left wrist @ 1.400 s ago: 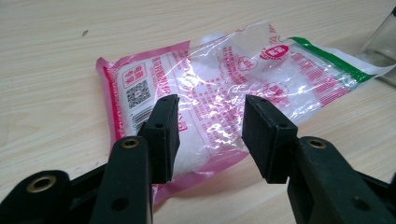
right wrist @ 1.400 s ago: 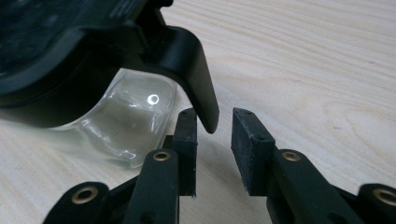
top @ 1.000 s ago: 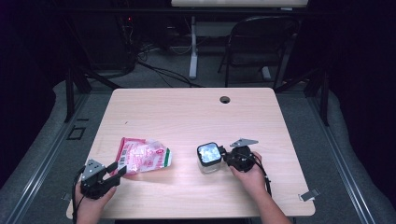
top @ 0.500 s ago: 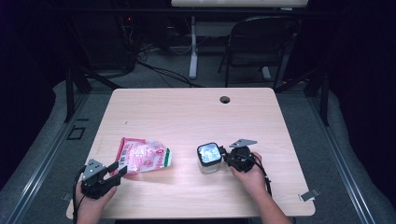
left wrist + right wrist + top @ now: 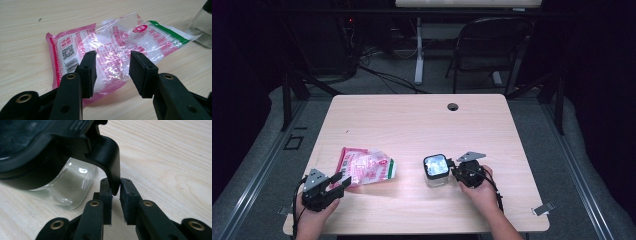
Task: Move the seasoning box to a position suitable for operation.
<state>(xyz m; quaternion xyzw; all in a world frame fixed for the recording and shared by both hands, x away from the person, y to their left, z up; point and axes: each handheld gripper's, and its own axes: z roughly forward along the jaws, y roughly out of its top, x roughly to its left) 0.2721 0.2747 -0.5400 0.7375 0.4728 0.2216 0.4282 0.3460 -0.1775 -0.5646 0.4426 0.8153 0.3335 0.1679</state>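
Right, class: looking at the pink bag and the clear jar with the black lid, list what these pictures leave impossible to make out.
- Bag print: too small to read in the left gripper view; its near edge sits behind the left gripper, jaws open.
- Jar: the right gripper view cuts it off; contents unclear.
- Lid clip: the right gripper covers its tip.
- Jar's far side: hidden in the high view.

Two obstacles sit near the tabletop's [image 5: 412, 120] front edge: a packet [image 5: 364, 166] towards the left corner and a jar [image 5: 436, 169] mid-front; bare wood lies between them.
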